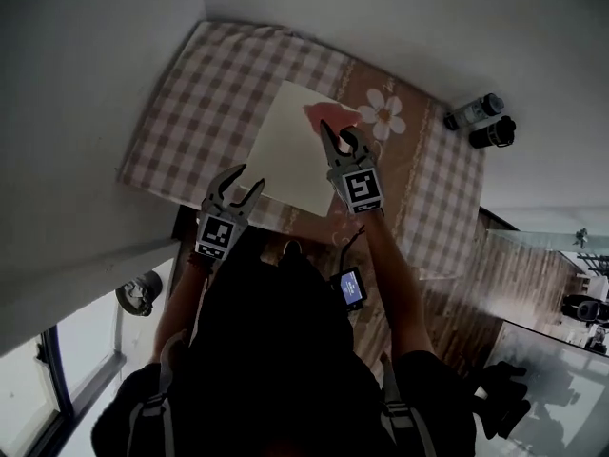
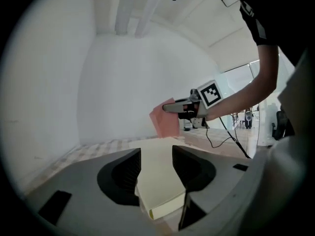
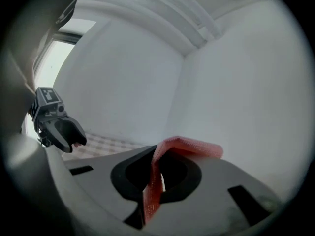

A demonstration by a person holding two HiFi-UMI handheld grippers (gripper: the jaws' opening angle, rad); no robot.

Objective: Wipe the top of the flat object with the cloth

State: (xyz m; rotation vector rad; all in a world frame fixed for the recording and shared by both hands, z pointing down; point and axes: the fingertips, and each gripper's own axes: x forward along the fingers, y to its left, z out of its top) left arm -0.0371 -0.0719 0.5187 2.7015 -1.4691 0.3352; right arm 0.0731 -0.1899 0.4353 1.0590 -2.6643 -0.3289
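Over a checked counter (image 1: pixel 181 131), in the head view, the right gripper (image 1: pixel 340 137) pinches a pink cloth (image 1: pixel 328 114) above the far part of the cream flat object (image 1: pixel 285 155). The left gripper (image 1: pixel 246 181) hangs with its jaws apart at the object's near edge. Nothing visibly pins the flat object down, so a hard wipe could push it across the counter cover or off toward the near side. Two dark-capped bottles (image 1: pixel 481 122) sit well apart, beyond the counter's far right corner, and look out of reach. The person's body hides the counter's near rim from this angle.

From the left gripper view, the spread jaws bracket the object's near corner without pressing on it. Closing crookedly there could lift or skew that corner. Whether the cloth touches the top yet cannot be told; it appears to hang just above the far end.

From the right gripper view, the jaws are clamped on a fold of the cloth. Only a narrow strip sits in the bite, so the cloth may slip free under drag. The flat object itself is out of sight here, hidden beneath the gripper body.
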